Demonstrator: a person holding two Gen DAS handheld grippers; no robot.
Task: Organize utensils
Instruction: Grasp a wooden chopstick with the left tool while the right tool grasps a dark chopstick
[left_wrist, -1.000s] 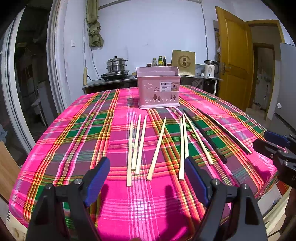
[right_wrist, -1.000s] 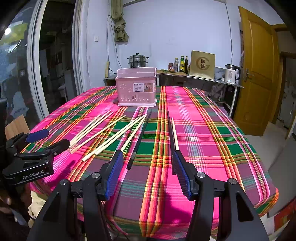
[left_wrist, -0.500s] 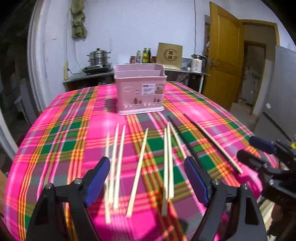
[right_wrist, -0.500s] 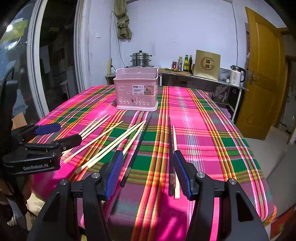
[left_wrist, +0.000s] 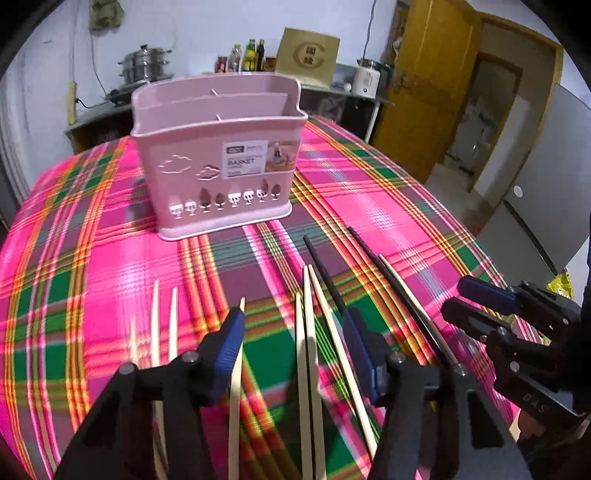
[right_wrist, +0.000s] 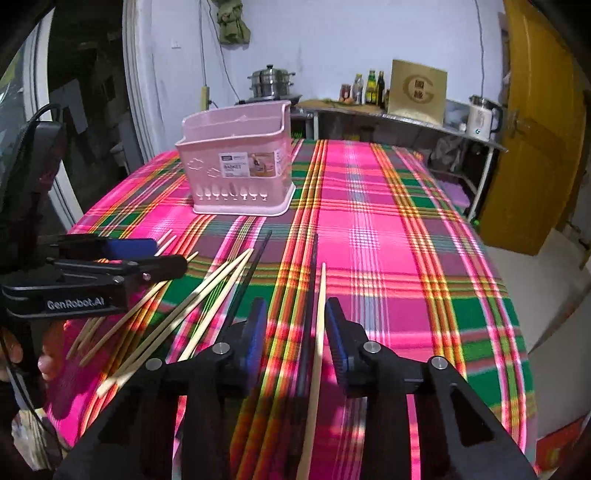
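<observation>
A pink utensil basket (left_wrist: 218, 162) stands upright on the plaid tablecloth; it also shows in the right wrist view (right_wrist: 238, 166). Several pale wooden chopsticks (left_wrist: 308, 354) and black chopsticks (left_wrist: 325, 273) lie in a row in front of it. My left gripper (left_wrist: 295, 350) is open, low over a pair of pale chopsticks lying between its fingers. My right gripper (right_wrist: 295, 325) is open, straddling one pale chopstick (right_wrist: 319, 325) and a black chopstick (right_wrist: 310, 295). Each gripper shows in the other's view, the right one (left_wrist: 476, 302) and the left one (right_wrist: 147, 254).
The pink, green and orange plaid tablecloth (right_wrist: 388, 240) covers the table, whose right edge drops off near a yellow door (right_wrist: 539, 129). A counter behind holds a steel pot (right_wrist: 271, 81), bottles (right_wrist: 373, 86) and a white kettle (right_wrist: 482, 118).
Both grippers have moved forward and down towards the chopsticks and the basket. The chopsticks now lie between the fingers of each gripper. Nothing has been picked up.
</observation>
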